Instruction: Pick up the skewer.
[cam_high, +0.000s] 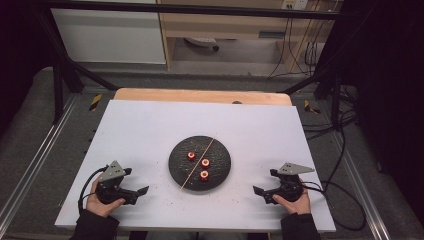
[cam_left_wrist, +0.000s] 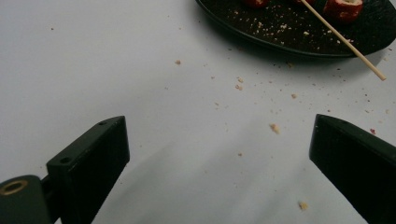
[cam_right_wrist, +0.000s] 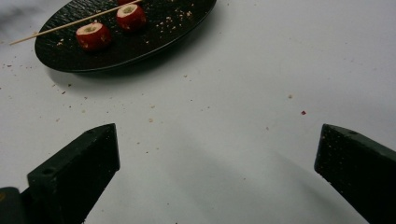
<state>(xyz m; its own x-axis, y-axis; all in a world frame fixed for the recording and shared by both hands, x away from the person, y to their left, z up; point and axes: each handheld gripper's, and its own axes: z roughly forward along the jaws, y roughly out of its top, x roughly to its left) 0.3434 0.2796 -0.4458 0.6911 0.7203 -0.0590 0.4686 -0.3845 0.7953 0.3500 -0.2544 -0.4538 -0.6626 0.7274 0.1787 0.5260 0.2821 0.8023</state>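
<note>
White table (cam_high: 150, 125): both hand-held grippers wide open, empty.

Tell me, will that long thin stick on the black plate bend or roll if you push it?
The stick looks thin and straight, so it is probably light and fairly stiff but could snap if squeezed hard. It looks round and lies across the black plate, with one end poking over the rim, so a nudge would likely make it roll, swing, or slide off.

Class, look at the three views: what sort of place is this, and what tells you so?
Probably a lab or workshop recording station, not a kitchen: a white table inside a black metal frame, loose cables on the floor, and a staged black plate.
</note>
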